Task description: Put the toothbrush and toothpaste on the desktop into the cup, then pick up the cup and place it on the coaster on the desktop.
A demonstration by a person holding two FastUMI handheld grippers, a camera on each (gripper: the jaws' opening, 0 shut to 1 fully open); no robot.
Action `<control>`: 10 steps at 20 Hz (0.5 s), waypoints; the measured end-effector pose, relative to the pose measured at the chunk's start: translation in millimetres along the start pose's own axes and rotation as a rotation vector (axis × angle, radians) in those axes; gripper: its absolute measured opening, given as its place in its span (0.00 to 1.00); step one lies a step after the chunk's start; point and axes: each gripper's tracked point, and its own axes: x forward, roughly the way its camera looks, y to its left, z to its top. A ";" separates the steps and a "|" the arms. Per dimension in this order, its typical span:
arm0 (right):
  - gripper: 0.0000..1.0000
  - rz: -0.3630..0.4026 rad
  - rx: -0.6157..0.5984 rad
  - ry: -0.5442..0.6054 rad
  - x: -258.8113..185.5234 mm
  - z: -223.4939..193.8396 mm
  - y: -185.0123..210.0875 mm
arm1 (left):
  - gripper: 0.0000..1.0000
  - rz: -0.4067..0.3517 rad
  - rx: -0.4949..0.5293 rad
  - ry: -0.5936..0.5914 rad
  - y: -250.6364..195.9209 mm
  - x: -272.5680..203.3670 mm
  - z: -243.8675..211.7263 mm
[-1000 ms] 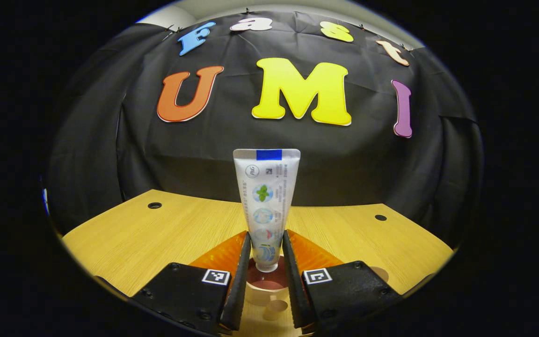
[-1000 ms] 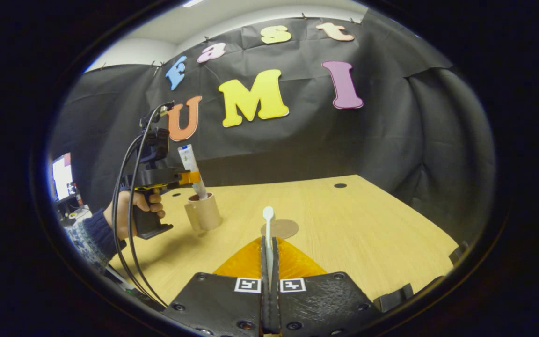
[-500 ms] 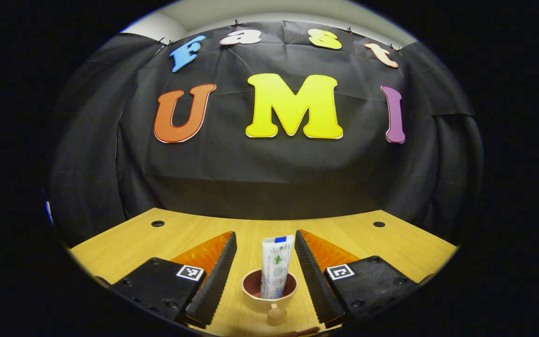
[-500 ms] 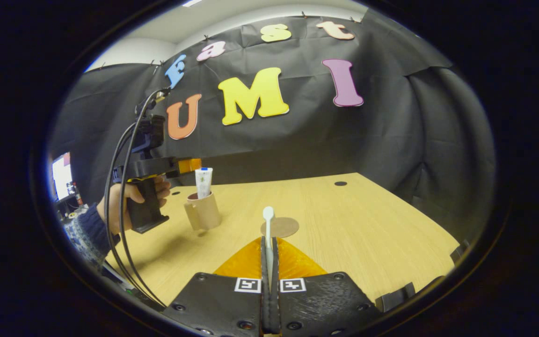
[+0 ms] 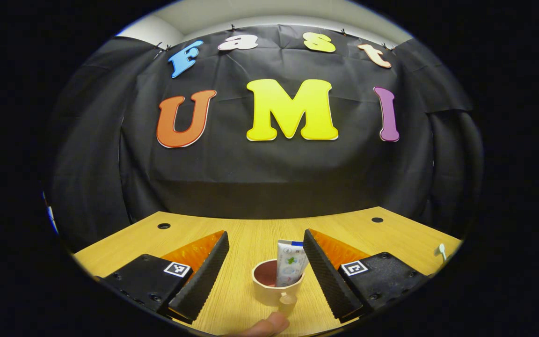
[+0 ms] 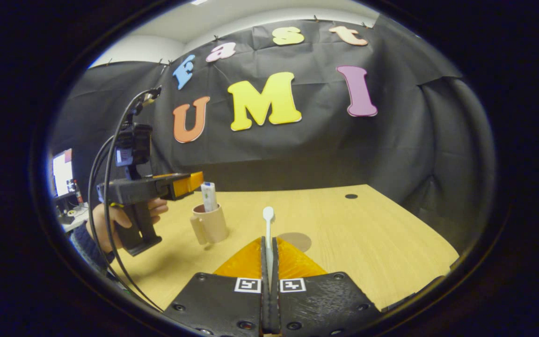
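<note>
Though upright, toothpaste (image 5: 290, 263) between claw (image 5: 265, 276) fingers.

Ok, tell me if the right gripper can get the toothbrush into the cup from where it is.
Probably yes. The right gripper holds the toothbrush; bare desktop lies toward the cup, though the left gripper hovers beside its rim.

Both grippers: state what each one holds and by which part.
The right gripper is shut on the toothbrush, gripping its handle, head pointing forward. The left gripper is open and holds nothing; the toothpaste stands in the cup.
</note>
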 end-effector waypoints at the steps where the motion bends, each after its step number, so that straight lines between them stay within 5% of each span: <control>1: 0.00 0.013 0.000 -0.009 5.6 7.1 8.9 | 1.00 0.005 -0.011 0.009 6.5 -5.3 -3.7; 10: 0.00 0.162 0.047 -0.054 73.5 73.4 120.9 | 1.00 0.056 -0.034 0.007 67.1 -59.6 -25.0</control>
